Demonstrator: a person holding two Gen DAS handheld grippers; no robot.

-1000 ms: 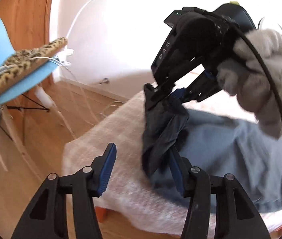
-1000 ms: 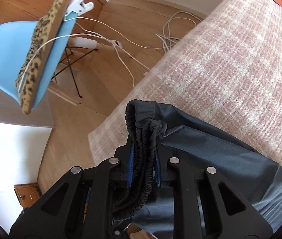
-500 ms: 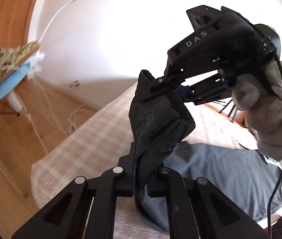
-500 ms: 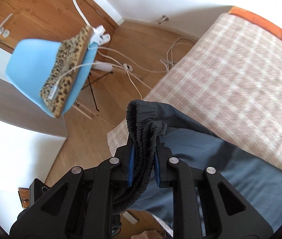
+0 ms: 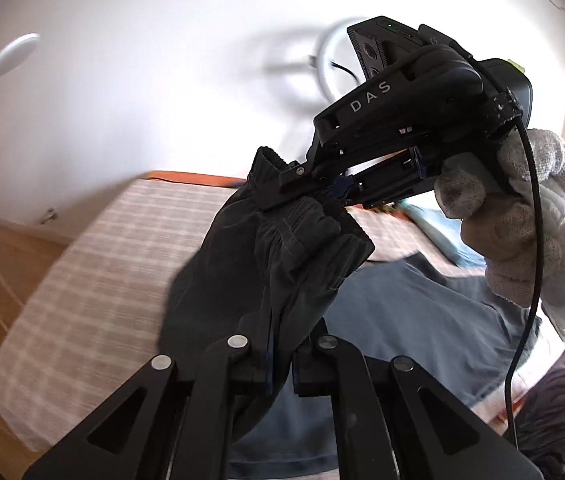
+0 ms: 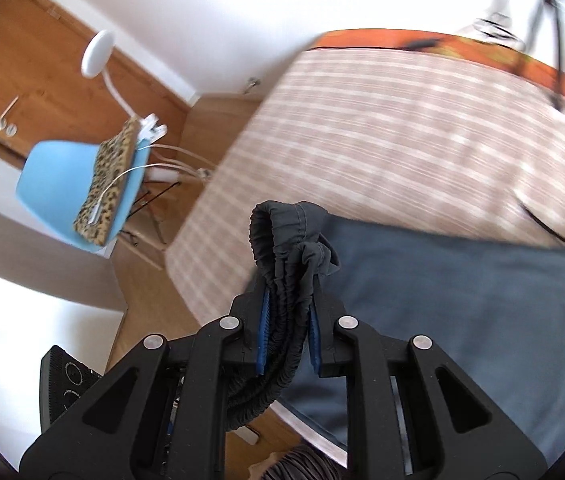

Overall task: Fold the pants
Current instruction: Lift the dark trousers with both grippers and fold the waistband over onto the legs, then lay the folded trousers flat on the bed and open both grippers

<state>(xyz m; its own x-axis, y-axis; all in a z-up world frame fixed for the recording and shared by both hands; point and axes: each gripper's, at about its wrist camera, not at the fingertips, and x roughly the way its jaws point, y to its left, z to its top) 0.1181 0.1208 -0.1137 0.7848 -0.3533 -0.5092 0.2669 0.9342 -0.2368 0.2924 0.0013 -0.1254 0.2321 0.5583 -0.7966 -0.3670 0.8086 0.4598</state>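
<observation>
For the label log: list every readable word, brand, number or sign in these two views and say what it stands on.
"DAS": white letters on the side of the right gripper, seen in the left wrist view.
Round dial markings on the black device at the lower left of the right wrist view: too small to read.
No text shows on the pants, bed or chair.

Right wrist view. The right claw point(image 6: 286, 334) is clamped on the bunched elastic waistband of the dark grey pants point(image 6: 462, 300), blue pads pressing on both sides. The rest of the pants spreads to the right over a bed point(image 6: 402, 128) with a checked cover. At left, a blue chair point(image 6: 54, 192) carries a leopard-print cushion point(image 6: 108, 184); a white lamp point(image 6: 96, 54) stands behind it.
</observation>
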